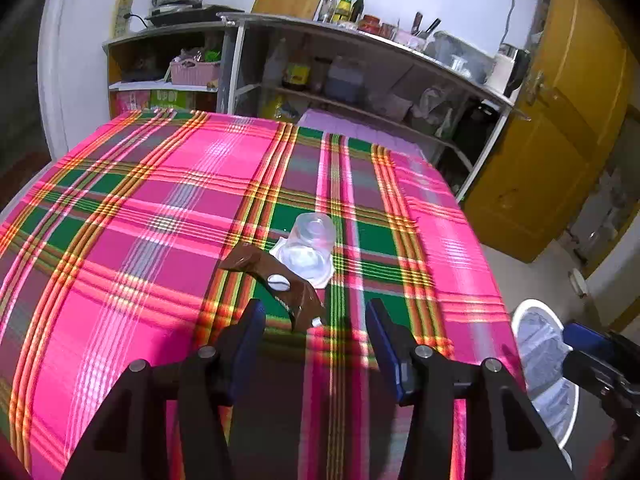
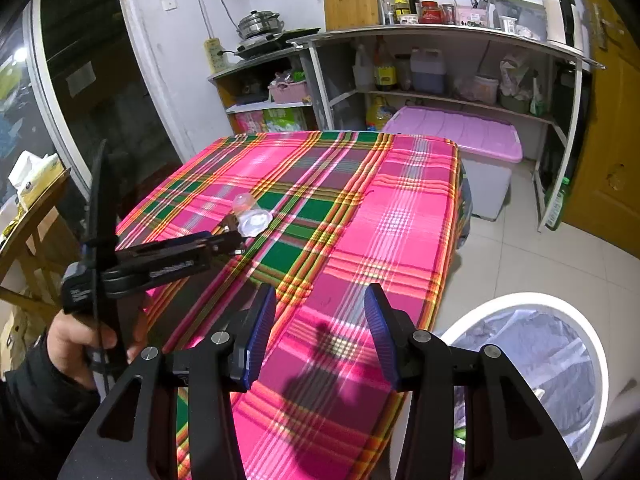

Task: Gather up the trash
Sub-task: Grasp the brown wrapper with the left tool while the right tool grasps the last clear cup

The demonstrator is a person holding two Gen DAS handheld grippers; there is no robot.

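Note:
A crumpled brown wrapper (image 1: 280, 278) lies on the pink plaid tablecloth (image 1: 120, 240), touching a clear plastic cup (image 1: 310, 246) that lies tipped over just beyond it. My left gripper (image 1: 316, 320) is open and empty, its jaws just short of the wrapper. In the right wrist view the cup (image 2: 250, 212) lies mid-table and the left gripper (image 2: 236, 242) reaches toward it. My right gripper (image 2: 320, 312) is open and empty above the table's near right corner. A white bin with a clear liner (image 2: 532, 360) stands on the floor at the right; it also shows in the left wrist view (image 1: 544, 364).
Metal shelves (image 2: 440, 36) with bottles, jars and a pot stand behind the table. A lilac-lidded storage box (image 2: 460, 132) sits on the floor by the far right table corner. A yellow door (image 1: 560, 140) is at right. A wooden stand (image 2: 36, 216) is at left.

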